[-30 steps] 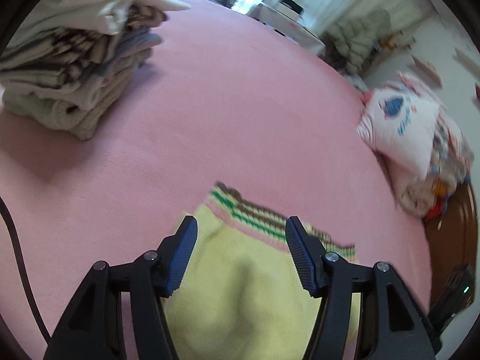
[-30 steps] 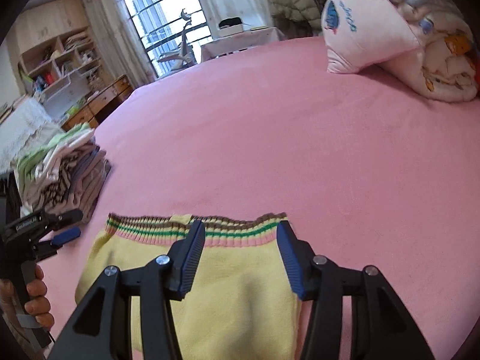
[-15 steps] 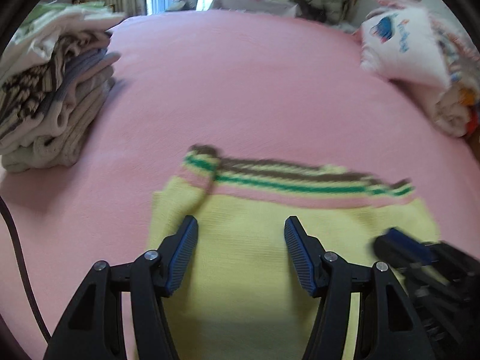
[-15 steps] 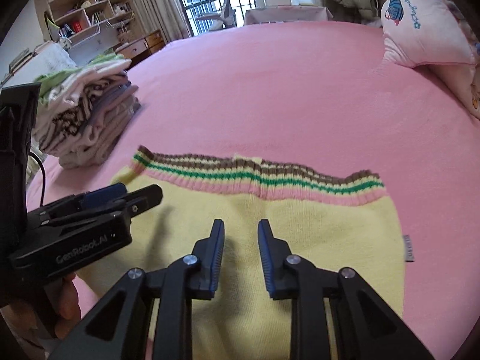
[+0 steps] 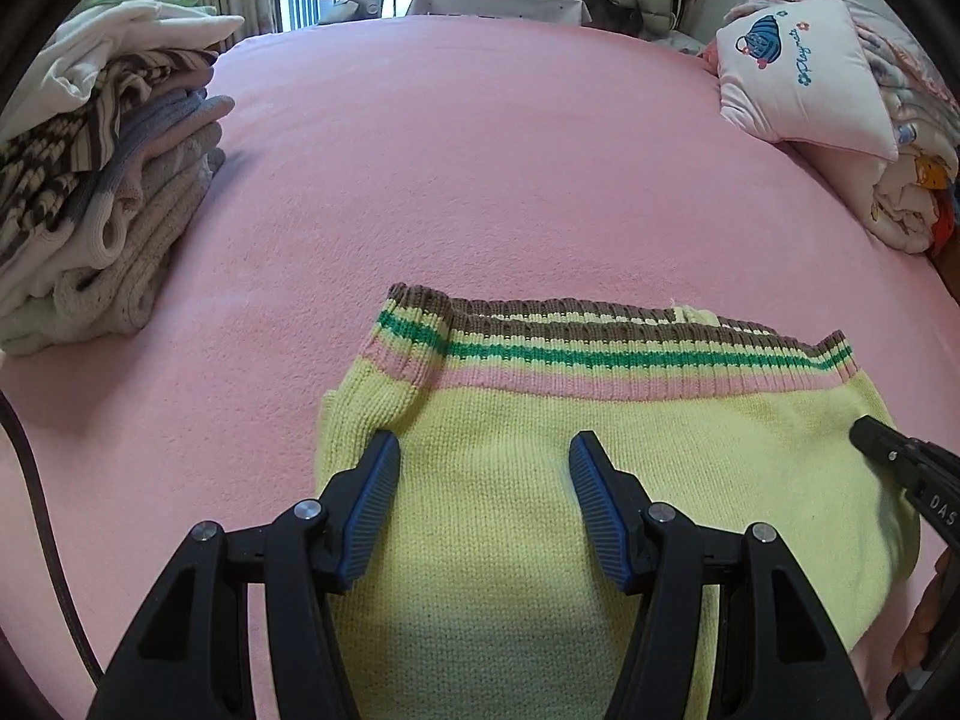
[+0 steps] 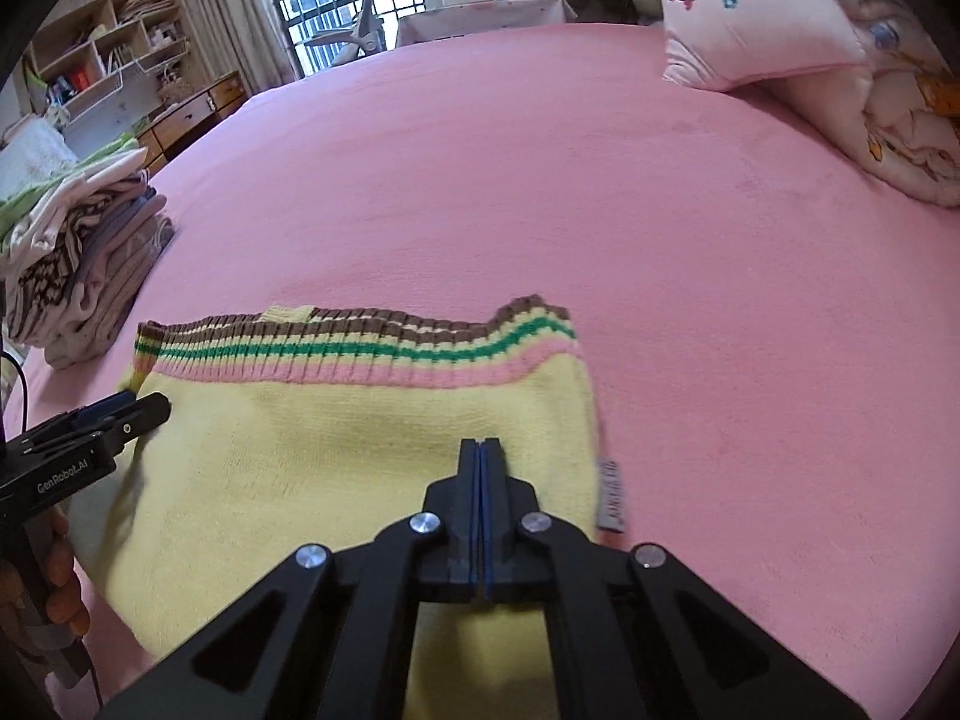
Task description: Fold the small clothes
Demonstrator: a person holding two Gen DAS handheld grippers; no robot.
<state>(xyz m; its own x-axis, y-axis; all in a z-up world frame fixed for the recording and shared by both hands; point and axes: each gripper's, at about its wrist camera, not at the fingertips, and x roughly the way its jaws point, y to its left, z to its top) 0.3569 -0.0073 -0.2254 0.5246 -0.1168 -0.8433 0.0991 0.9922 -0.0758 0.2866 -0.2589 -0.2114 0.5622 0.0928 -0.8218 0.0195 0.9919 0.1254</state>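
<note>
The yellow sweater (image 5: 540,480) is lying crosswise under both claws: the left gripper (image 5: 483,483) is hovering spread at lower centre, while the right gripper (image 6: 482,468) is sitting pinched together, holding nothing, near its right edge.

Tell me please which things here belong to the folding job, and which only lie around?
Job: yellow sweater; left gripper, open; right gripper, shut; stack of folded clothes.
Lying about: pink pillow; rolled quilt.

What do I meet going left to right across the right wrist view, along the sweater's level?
Stack of folded clothes → left gripper → yellow sweater → right gripper → sweater's side label → bare pink bedsheet.
</note>
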